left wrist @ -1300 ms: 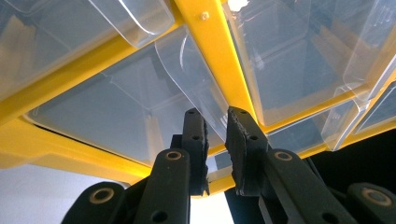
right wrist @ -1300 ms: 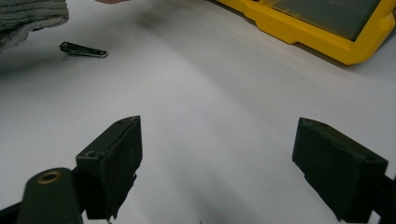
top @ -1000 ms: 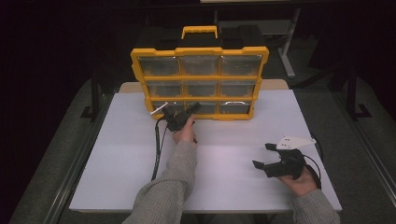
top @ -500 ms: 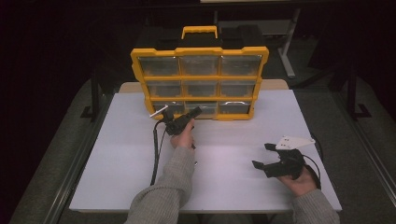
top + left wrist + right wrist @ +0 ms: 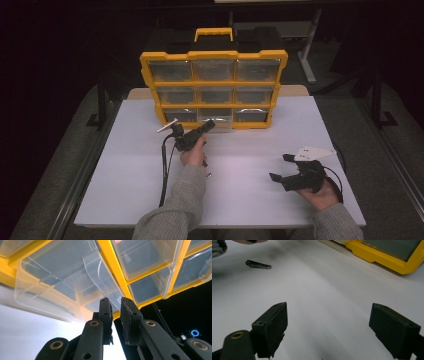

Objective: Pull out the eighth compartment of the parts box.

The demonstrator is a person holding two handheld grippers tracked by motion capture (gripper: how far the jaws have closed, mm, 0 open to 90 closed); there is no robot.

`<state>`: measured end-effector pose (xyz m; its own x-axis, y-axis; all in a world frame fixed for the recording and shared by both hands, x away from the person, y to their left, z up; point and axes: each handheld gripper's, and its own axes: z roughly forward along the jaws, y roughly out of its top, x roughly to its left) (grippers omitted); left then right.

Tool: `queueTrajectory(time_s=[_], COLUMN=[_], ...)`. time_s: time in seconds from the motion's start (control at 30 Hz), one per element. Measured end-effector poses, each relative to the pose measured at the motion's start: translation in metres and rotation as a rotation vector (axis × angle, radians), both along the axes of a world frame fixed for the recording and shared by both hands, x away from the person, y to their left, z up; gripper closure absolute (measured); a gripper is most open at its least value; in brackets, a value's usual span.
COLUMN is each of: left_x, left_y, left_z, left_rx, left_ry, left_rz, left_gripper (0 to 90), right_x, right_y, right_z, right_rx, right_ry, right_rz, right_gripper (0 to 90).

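You had the left hand-held gripper (image 5: pixel 209 124) right up at the bottom middle drawer (image 5: pixel 215 116) of the yellow organizer (image 5: pixel 214 89), which stood upright at the far edge of the desk (image 5: pixel 125 190), centre of the high view. In the left gripper view its jaws were nearly together around the clear pull lip (image 5: pixel 105 281) of that drawer, thin plastic between the pads; whether they truly pinched it, I couldn't tell. That drawer looked light, stiff and slick, and the thin lip could crack if twisted, so the lip's middle was the place to hold, pulling straight out. The organizer itself looked light enough to slide or tip under a hard tug. Your right hand-held gripper (image 5: pixel 281 167) sat idle at the lower right of the high view, jaws spread wide over bare desk. The left gripper view gave you the lip and the jaw gap close up, which the high view couldn't resolve. The right gripper view showed a small metal nail clipper (image 5: pixel 258 264) in its upper left, just a speck by your left sleeve (image 5: pixel 190 190) from above.
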<state>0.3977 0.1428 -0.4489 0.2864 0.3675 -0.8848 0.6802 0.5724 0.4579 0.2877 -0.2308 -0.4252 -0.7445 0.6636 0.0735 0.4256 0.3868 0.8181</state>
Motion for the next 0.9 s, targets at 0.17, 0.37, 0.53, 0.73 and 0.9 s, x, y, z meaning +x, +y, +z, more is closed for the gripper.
queueTrajectory(time_s=[0.17, 0.37, 0.53, 0.73, 0.9], left_x=[0.000, -0.004, -0.009, -0.004, -0.001], left_y=[0.001, 0.007, 0.009, 0.005, 0.003], left_z=[0.004, 0.019, 0.042, 0.063, 0.079], left_rx=[0.057, 0.243, 0.498, 0.691, 0.808], left_ry=[0.009, -0.004, -0.178, -0.298, -0.401], left_rz=[-0.014, -0.129, -0.240, -0.481, -0.609], left_gripper=[74.4, 63.5, 61.9, 55.0, 49.5], right_x=[-0.001, 0.000, -0.003, -0.003, -0.003], right_y=[0.001, 0.003, 0.006, 0.007, 0.007], right_z=[0.000, -0.002, -0.001, -0.001, -0.002], right_rx=[-0.010, -0.021, -0.026, -0.033, -0.035], right_ry=[0.006, 0.001, 0.000, 0.002, -0.001], right_rz=[0.004, 0.018, 0.024, 0.033, 0.028], right_gripper=[14.1, 14.0, 14.0, 14.0, 14.0])
